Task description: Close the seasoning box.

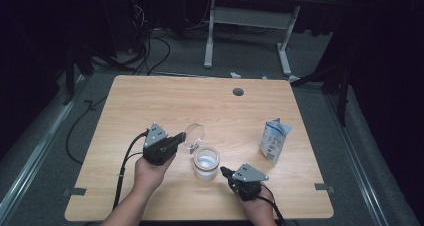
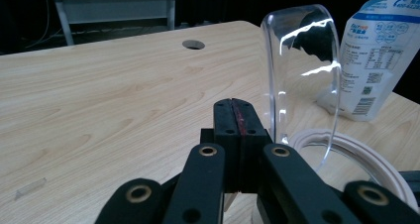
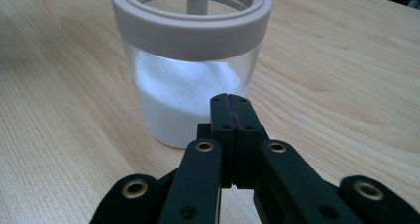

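Your clear glass jar [image 3: 190, 70], ringed by a pale pink rim and half full of white powder, stood near the wooden table's [image 1: 150, 101] front edge between your hands. Its clear round lid [image 2: 302, 80] stood on edge, touching your left gripper [image 1: 176, 139], whose jaws met. Your right gripper [image 3: 231, 110], jaws pressed together on nothing, pointed at the jar.

I work at a light wooden table [image 1: 150, 101] with a round cable hole [image 1: 238, 92] near its far edge. Grey carpet [image 1: 185, 61] lies beyond it, crossed by black cables [image 1: 150, 51]. Farther off stands a second desk on white legs [image 1: 285, 51]. The room around me is dark, the tabletop lit from above.
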Demonstrator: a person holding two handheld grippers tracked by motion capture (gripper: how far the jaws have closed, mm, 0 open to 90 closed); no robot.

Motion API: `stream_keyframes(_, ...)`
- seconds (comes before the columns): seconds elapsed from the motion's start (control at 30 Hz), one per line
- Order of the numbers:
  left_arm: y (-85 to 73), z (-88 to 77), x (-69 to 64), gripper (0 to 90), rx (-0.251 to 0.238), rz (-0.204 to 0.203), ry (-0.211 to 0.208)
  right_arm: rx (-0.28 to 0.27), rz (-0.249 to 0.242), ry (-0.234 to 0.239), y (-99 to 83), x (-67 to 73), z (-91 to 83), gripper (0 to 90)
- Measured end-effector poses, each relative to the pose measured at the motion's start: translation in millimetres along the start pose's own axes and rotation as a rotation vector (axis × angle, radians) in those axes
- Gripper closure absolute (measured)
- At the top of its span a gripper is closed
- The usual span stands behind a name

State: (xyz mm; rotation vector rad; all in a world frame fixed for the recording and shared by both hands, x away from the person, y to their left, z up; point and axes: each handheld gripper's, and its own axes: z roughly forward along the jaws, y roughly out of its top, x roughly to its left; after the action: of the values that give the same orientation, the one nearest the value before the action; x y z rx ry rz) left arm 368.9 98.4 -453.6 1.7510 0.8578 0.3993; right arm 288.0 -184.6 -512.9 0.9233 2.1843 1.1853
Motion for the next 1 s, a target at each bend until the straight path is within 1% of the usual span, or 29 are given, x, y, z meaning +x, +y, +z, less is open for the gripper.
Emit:
stream_keyframes(0.23, -0.1, -2.5, -5.0, 89.8, -0.008, 0.007, -0.009, 0.007, -0.005, 0.004, 0.3, 2.1, 1.5, 90.0)
stream_keyframes(0.33, -0.8, -4.2, -7.6, 89.8, -0.01, 0.018, -0.007, 0.007, -0.01, 0.006, 0.5, 3.0, 2.1, 90.0)
stream_keyframes(0.4, -1.5, -4.2, -9.5, 89.8, -0.012, 0.015, -0.02, 0.007, -0.01, 0.006, 0.6, 2.8, 2.3, 90.0)
stream_keyframes(0.43, -1.8, -4.8, -10.7, 89.8, -0.013, 0.02, -0.015, 0.005, -0.012, 0.007, 0.6, 2.5, 2.4, 90.0)
stream_keyframes(0.47, -2.5, -4.4, -12.2, 89.8, -0.015, 0.015, -0.026, 0.005, -0.01, 0.007, 0.8, 2.5, 2.4, 90.0)
stream_keyframes(0.5, -3.6, -2.2, -17.4, 89.8, -0.05, -0.035, -0.036, 0.004, -0.011, 0.007, 0.8, 2.5, 2.3, 90.0)
stream_keyframes(0.53, -3.8, -4.7, -15.0, 89.8, -0.013, 0.021, -0.032, 0.006, -0.01, 0.006, 0.7, 2.6, 2.2, 90.0)
stream_keyframes(0.77, -8.2, -4.4, -17.6, 89.8, -0.008, 0.026, -0.034, 0.003, -0.008, 0.005, 0.5, 2.3, 1.0, 90.0)
stream_keyframes(0.8, -8.7, -4.3, -17.7, 89.8, -0.011, 0.022, -0.033, 0.004, -0.008, 0.004, 0.5, 2.3, 1.0, 90.0)
stream_keyframes(0.9, -10.3, -5.1, -17.1, 89.7, -0.006, 0.027, -0.026, 0.005, -0.008, 0.003, 0.4, 2.1, 1.1, 90.0)
stream_keyframes(1.0, -15.2, -5.9, -16.0, 89.7, 0.003, 0.031, -0.017, 0.007, -0.009, 0.002, 0.2, 1.8, 0.9, 90.0)
